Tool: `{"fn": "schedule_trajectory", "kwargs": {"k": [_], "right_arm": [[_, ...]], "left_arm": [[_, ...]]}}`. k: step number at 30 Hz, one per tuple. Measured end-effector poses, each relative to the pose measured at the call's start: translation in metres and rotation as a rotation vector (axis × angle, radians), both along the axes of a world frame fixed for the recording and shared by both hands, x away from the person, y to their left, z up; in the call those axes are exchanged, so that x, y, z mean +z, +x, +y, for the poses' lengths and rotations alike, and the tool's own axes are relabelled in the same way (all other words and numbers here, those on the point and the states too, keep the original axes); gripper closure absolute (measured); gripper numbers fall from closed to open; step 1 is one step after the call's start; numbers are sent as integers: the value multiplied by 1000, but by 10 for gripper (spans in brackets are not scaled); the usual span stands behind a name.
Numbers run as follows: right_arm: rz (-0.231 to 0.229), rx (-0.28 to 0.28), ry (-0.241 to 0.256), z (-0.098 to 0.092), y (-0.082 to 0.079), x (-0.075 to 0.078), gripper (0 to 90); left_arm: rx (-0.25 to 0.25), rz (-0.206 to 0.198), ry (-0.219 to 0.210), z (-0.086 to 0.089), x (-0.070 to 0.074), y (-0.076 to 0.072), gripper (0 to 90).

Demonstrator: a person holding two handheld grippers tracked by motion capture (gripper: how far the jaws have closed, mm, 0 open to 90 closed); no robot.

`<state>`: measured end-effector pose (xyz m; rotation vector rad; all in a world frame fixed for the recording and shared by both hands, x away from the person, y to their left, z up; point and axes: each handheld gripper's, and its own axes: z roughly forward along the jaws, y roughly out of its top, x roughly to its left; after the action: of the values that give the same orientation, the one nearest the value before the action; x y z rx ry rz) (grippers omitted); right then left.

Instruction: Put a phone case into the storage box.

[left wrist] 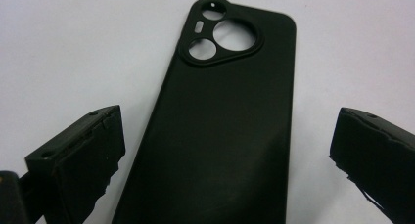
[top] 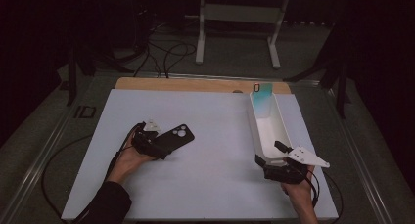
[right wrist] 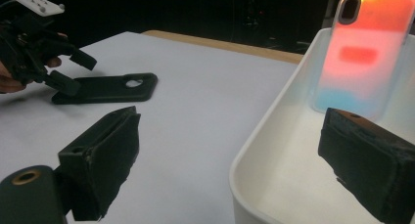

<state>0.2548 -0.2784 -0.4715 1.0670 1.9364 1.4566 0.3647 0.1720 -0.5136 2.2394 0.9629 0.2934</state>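
Case lies lengthwise between your left tongs

Your left gripper [left wrist: 227, 150] is spread astride the black phone case [left wrist: 220, 131], its long axis running toward the board's far-right corner; right gripper [right wrist: 235, 160] is spread over the white bin's [top: 254, 131] near rim.

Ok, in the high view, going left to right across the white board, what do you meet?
Left claw → flat black phone case with camera cut-outs → long white plastic tray, a pastel gradient phone case leaning at its far end → right claw at the tray's near end.
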Motion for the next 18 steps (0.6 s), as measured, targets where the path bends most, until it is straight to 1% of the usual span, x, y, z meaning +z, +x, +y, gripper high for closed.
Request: {"fn": "schedule_trajectory", "kwargs": {"k": [1, 2, 4, 5, 6, 7, 8, 9, 10, 13, 14, 15, 16, 18], "right_arm": [[1, 0, 0, 0, 0, 0, 79], [1, 0, 0, 0, 0, 0, 79], [3, 0, 4, -1, 0, 0, 79], [3, 0, 4, -1, 0, 0, 79], [5, -2, 5, -1, 0, -1, 79], [5, -2, 5, -1, 0, -1, 79], [7, -1, 5, -1, 1, -1, 80], [7, -1, 5, -1, 1, -1, 80], [7, 1, 5, 0, 1, -1, 80], [8, 3, 6, 0, 1, -1, 79], [10, 3, 7, 0, 1, -2, 80], [10, 3, 7, 0, 1, -2, 80], [11, 3, 7, 0, 1, -2, 80], [11, 3, 8, 0, 1, -2, 80]], "left_arm": [[-1, 12, 6, 0, -3, 2, 6], [-1, 12, 6, 0, -3, 2, 6], [-3, 39, 28, 0, -7, 4, 6], [-3, 39, 28, 0, -7, 4, 6], [-9, 46, 42, 0, -9, 4, 6], [-9, 46, 42, 0, -9, 4, 6], [-11, 53, 66, -1, -10, 4, 6], [-11, 53, 66, -1, -10, 4, 6], [-13, 65, 77, 0, -12, 5, 6], [-14, 66, 78, 0, -12, 5, 8], [-25, 60, 98, 0, -12, 5, 13], [-25, 60, 98, 0, -12, 5, 16], [-28, 62, 109, -1, -11, 4, 18], [-30, 64, 117, -1, -11, 4, 23]]}}
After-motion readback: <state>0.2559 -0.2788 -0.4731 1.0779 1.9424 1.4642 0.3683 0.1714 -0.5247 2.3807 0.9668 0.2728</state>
